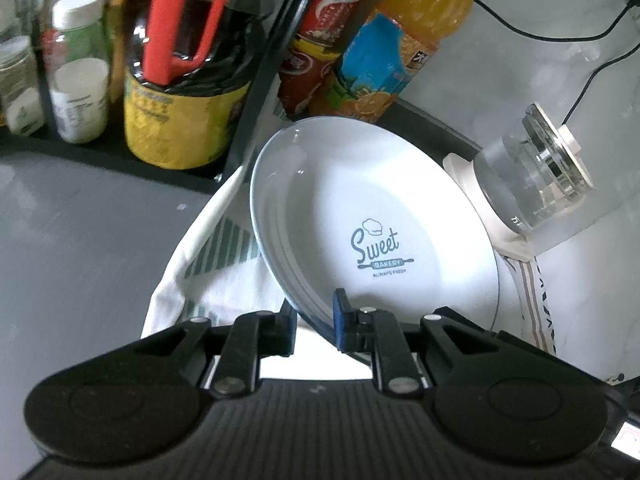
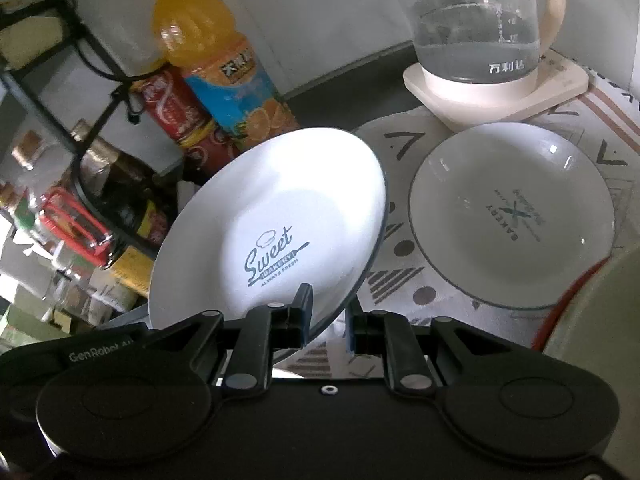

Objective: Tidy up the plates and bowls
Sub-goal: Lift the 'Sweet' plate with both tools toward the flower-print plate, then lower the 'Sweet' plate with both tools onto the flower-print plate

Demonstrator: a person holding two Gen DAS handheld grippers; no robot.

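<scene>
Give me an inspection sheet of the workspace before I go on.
Surface: grey counter, patterned cloth over part.
Job's things: Sweet plate tilted, gripped at its rim; second plate flat on cloth.
Clutter: juice bottle, cans, jars, kettle.
Grippers: left shut on Sweet plate; right likewise.
Cables: black cable along wall.
Surroundings: black rack, white wall.
</scene>
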